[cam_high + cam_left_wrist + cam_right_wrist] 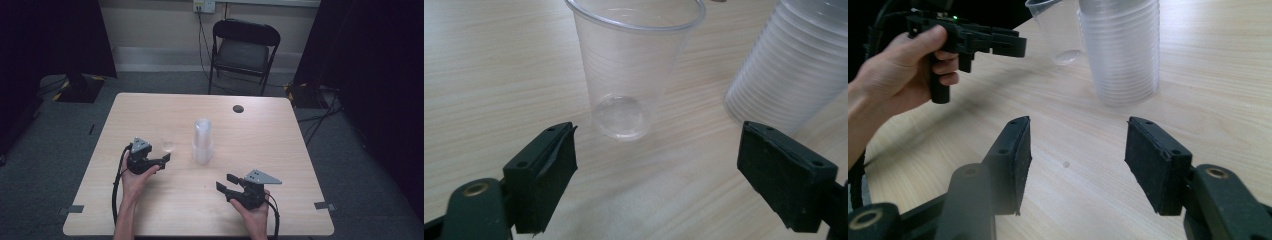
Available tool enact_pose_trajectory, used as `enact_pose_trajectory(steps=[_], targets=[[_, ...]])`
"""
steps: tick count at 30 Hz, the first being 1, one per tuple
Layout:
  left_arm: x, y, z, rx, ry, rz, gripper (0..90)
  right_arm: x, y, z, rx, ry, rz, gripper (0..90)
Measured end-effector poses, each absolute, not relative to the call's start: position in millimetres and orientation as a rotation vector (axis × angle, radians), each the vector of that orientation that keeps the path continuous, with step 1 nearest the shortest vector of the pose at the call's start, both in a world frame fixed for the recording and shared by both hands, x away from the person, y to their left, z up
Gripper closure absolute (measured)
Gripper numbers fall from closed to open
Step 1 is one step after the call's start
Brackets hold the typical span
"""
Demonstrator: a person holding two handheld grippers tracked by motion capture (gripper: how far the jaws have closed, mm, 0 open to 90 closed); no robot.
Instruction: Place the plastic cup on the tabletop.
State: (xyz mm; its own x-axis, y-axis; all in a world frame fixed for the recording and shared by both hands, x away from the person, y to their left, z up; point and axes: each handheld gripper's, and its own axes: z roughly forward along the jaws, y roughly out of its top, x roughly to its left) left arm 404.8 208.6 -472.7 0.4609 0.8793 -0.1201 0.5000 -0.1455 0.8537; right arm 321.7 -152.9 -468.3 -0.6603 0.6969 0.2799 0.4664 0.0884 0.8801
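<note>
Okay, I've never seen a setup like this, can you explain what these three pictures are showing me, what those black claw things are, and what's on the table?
A person sits at a wooden table with a hand-held two-jaw tool in each hand. One picture looks down from above; each of the other two comes from a camera riding on one tool. The left gripper stands open, facing a single clear cup standing upright. Beside that is a stack of clear cups. The right gripper is open too. Neither holds anything.

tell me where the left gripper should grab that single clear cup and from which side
Probably the single clear cup's wall, about mid-height, coming in level from the left gripper's side. It stands upright, mouth up, apart from the stack of cups, and its tapered wall looks thin, so close gently. The open jaws already face it with nothing between.
</note>
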Motion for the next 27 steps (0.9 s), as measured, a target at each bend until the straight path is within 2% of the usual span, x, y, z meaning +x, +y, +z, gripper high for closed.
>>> enact_pose_trajectory(steps=[8,25,27], targets=[[377.2,205.2,-463.4,1.800,1.078,0.509,15.8,320.4,-159.6,-469.6,1.193,2.131,1.606,43.7],[324.4,213.0,-475.2,1.762,1.050,0.452,17.2,319.0,-165.6,-472.3,1.218,2.121,1.577,42.8],[318.1,213.8,-477.1,1.780,1.055,0.476,17.3,318.4,-166.2,-472.5,1.218,2.119,1.572,42.6]])
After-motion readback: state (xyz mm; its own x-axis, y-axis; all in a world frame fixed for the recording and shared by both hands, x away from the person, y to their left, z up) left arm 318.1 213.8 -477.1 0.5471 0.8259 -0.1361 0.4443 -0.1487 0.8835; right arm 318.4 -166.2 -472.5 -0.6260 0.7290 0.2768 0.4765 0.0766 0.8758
